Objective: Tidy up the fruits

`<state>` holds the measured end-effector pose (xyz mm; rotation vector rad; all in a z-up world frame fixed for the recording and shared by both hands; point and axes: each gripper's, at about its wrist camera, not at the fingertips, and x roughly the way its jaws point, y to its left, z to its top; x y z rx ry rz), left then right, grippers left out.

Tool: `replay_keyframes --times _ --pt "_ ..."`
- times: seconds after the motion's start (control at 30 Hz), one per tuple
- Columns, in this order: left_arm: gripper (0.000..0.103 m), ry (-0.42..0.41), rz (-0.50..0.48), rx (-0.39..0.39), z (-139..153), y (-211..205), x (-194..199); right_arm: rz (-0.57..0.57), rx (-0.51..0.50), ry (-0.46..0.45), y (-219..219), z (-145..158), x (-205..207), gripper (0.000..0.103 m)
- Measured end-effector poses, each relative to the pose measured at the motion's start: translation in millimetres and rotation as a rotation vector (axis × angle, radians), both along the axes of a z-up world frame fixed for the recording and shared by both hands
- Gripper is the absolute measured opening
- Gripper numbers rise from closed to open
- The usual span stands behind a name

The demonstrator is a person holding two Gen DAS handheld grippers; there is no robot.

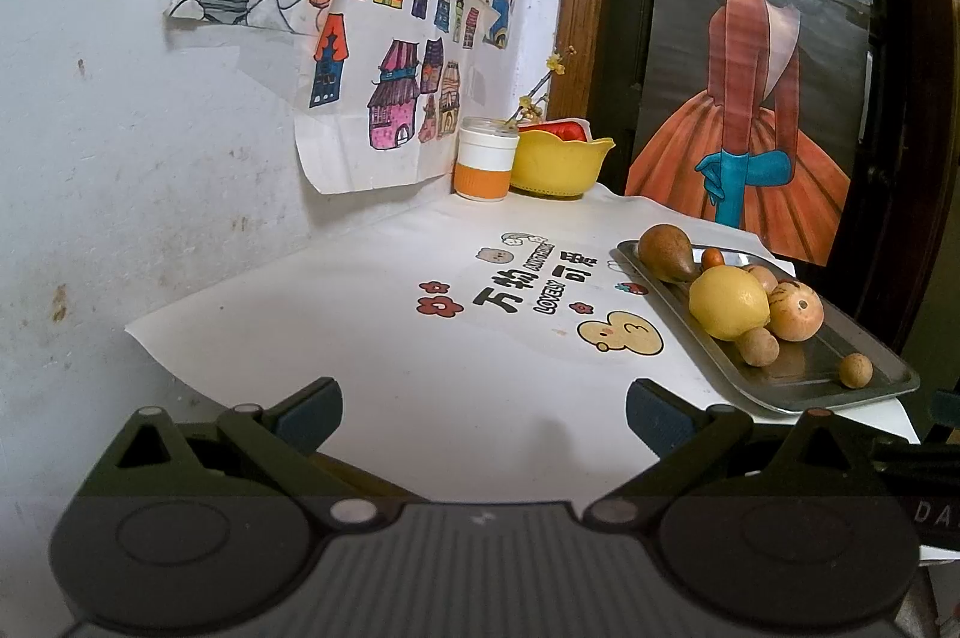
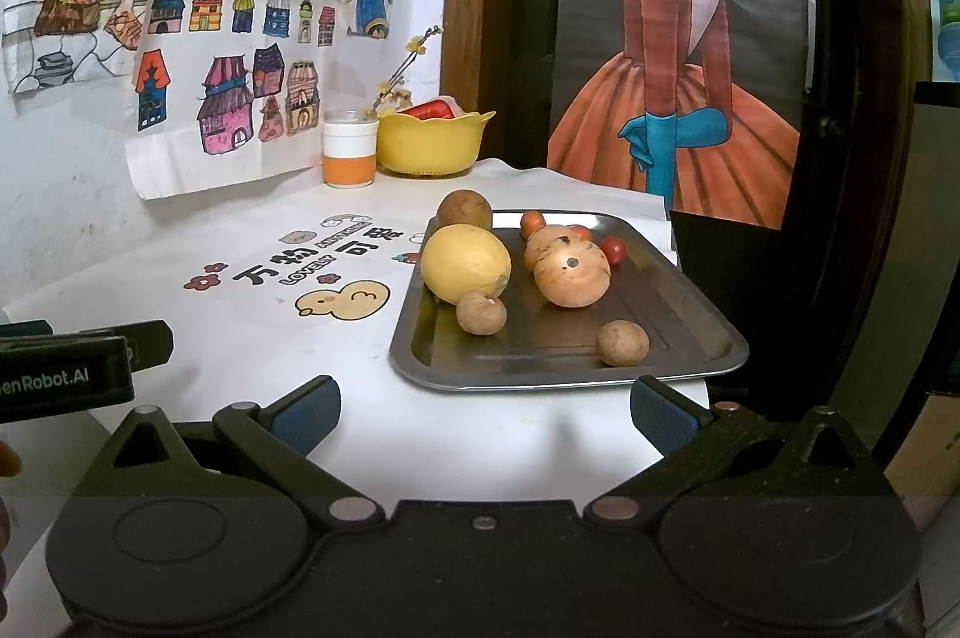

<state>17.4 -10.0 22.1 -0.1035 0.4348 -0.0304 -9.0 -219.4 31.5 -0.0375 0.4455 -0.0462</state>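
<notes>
- The right tool point(image 2: 483, 416) hangs low over the near edge of the surface point(image 2: 420, 434), its two blue-padded fingers point(image 2: 303, 419) spread wide with nothing between them.
- The left tool point(image 1: 483, 413) is likewise spread wide and holds nothing; below its gap lies only the white cloth point(image 1: 390, 338) with printed cartoon figures and lettering.
- In the right wrist view, the left tool shows as a dark body at the left edge, beside the right one and well apart from the fruit.
- A metal tray point(image 2: 690, 332) sits on the cloth just ahead of the right tool, at the right part of the surface.
- On the tray, a lemon point(image 2: 465, 263) lies at the left side, touching a small brown round fruit point(image 2: 481, 312) in front of it.
- A spotted orange-tan fruit point(image 2: 573, 272) sits mid-tray, with a similar one point(image 2: 549, 242) close behind it.
- A brown pear-like fruit point(image 2: 464, 210) rests at the tray's far left corner.
- Small red-orange fruits point(image 2: 613, 251) lie toward the far side of the tray.
- Another small brown fruit point(image 2: 623, 343) sits alone near the tray's front right.
- At the far corner of the surface, against the wall, stand a white-and-orange cup point(image 2: 349, 155) and a yellow bowl point(image 2: 435, 143) just beside it, with something red inside the bowl.
- Coloured drawings point(image 2: 228, 56) hang on the wall behind.
</notes>
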Motion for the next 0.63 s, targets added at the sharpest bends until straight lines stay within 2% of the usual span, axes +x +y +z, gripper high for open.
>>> replay_keyframes --times 0.27,0.47,0.63 --pt "0.103 -0.005 0.009 0.006 1.6 -1.9 -3.6 0.000 0.000 0.001 0.4 -0.4 -0.7 0.102" --pt "0.103 0.014 -0.006 -0.110 3.4 10.8 0.5 0.001 -0.001 0.002 1.0 -0.8 -0.2 0.102" --pt "0.103 0.008 0.006 -0.104 3.3 11.7 2.2 0.002 -0.001 0.005 2.7 -2.9 -2.0 0.102"
